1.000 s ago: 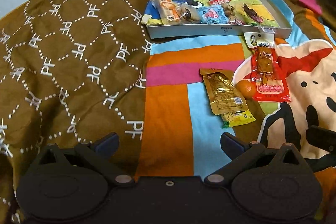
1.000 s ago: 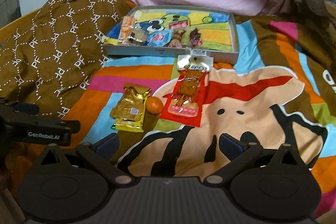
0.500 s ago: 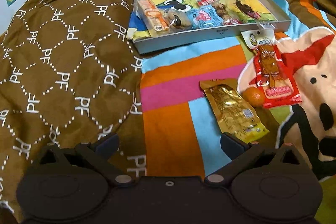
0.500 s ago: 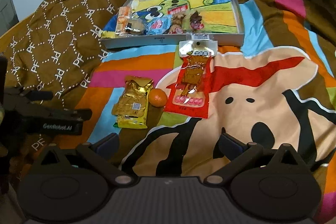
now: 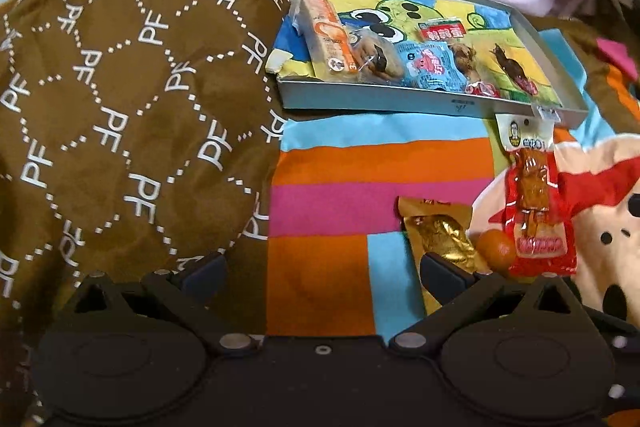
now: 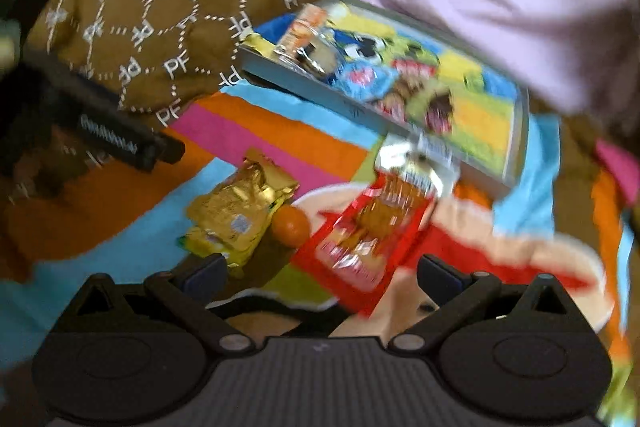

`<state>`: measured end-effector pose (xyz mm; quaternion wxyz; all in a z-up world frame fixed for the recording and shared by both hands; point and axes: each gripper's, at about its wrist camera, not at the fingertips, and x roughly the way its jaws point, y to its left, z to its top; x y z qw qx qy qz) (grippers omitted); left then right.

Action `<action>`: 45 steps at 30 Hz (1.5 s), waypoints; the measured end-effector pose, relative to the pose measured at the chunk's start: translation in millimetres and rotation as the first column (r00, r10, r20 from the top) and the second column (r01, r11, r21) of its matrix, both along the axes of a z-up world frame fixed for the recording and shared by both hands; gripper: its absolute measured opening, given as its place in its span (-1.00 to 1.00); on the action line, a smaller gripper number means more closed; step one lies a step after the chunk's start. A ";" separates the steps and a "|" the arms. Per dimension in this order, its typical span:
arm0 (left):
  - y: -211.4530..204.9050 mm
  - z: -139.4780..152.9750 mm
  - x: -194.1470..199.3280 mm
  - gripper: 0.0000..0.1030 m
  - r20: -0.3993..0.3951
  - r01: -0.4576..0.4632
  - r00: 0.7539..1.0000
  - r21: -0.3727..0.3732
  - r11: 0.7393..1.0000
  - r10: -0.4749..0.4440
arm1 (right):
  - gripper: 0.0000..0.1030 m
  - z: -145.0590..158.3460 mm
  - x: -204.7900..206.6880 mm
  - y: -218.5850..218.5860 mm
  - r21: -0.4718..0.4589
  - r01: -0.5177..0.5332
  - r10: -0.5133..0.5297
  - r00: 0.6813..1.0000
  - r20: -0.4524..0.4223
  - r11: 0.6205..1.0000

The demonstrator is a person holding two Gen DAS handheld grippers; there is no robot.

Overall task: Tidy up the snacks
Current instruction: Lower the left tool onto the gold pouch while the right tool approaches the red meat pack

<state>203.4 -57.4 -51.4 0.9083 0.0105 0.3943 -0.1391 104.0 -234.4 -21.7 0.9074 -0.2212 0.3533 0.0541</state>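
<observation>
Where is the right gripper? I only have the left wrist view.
Observer: The right gripper is open and holding nothing, pointed at the near end of the red packet.
Operator: The gold packet's lower end is cut off for me. What's there?
Observer: It ends in a yellow-green strip, fully uncovered in the right wrist view, though that frame is blurred.

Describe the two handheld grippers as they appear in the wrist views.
The left gripper has a smooth black body, two round housings, silver pivot pins and dark blue-grey finger pads. The right gripper is the same, but with a ribbed grey centre. No sleeves or cables show.
</observation>
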 end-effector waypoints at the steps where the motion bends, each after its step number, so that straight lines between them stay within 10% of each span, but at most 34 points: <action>1: -0.3 -1.5 1.7 0.99 -0.003 0.000 1.000 -0.008 1.000 0.000 | 1.00 -1.7 4.1 -0.4 -0.009 -0.010 0.010 1.000 0.005 1.000; 12: -10.7 -13.2 18.2 0.98 -0.024 0.036 0.999 -0.064 0.997 -0.037 | 0.96 -31.6 39.4 6.0 -0.123 -0.128 0.131 0.991 0.019 0.984; 28: -39.9 -26.6 34.0 0.98 -0.020 0.163 0.986 -0.144 0.976 -0.168 | 0.12 -52.8 59.8 11.4 -0.077 -0.170 0.163 0.983 -0.081 0.982; 45: -48.1 -29.2 40.7 0.36 -0.058 0.169 0.983 -0.095 0.981 -0.175 | 0.06 -59.8 65.2 12.4 -0.082 -0.155 0.148 0.985 -0.091 0.984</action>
